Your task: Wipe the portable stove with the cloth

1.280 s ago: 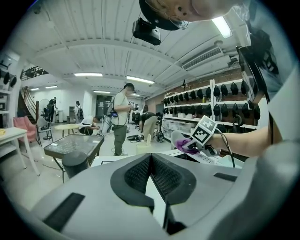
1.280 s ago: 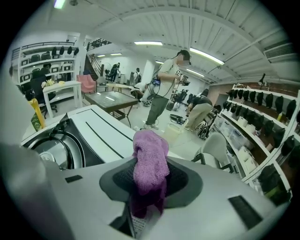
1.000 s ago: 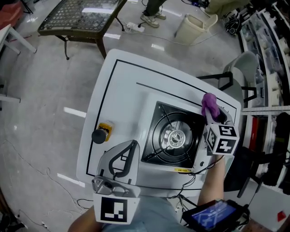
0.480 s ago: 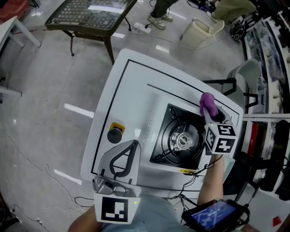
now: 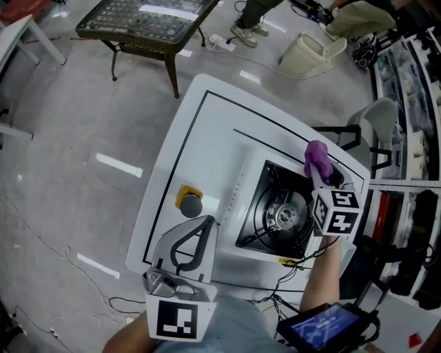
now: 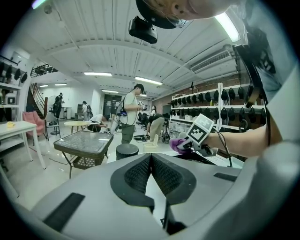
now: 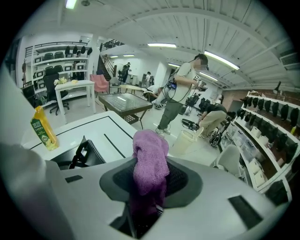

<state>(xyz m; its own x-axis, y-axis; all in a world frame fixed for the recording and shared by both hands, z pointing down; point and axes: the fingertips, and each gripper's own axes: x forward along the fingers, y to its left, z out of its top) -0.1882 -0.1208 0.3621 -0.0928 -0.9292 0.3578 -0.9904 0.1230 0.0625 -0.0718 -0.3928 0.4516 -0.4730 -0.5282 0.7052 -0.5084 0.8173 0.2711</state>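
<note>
The portable stove (image 5: 284,215) has a black top with a silver burner and sits on the right half of the white table (image 5: 207,145). A purple cloth (image 5: 316,158) sticks out of my right gripper (image 5: 320,178), which is shut on it over the stove's far right corner. In the right gripper view the cloth (image 7: 150,161) fills the jaws, with the stove (image 7: 77,157) low at the left. My left gripper (image 5: 205,222) hovers over the table's near edge, left of the stove. Its pads (image 6: 140,173) meet with nothing between them.
A yellow bottle (image 5: 188,201) with a dark cap stands on the table left of the stove. Beyond the table are a glass-topped side table (image 5: 141,17), a pale bin (image 5: 310,47) and a chair (image 5: 375,117). Shelving runs along the right. People stand at the back.
The head view has swung, so the table sits further right. Against the stove, my right gripper with the cloth has slid slightly left; the left gripper has drifted slightly left too.
</note>
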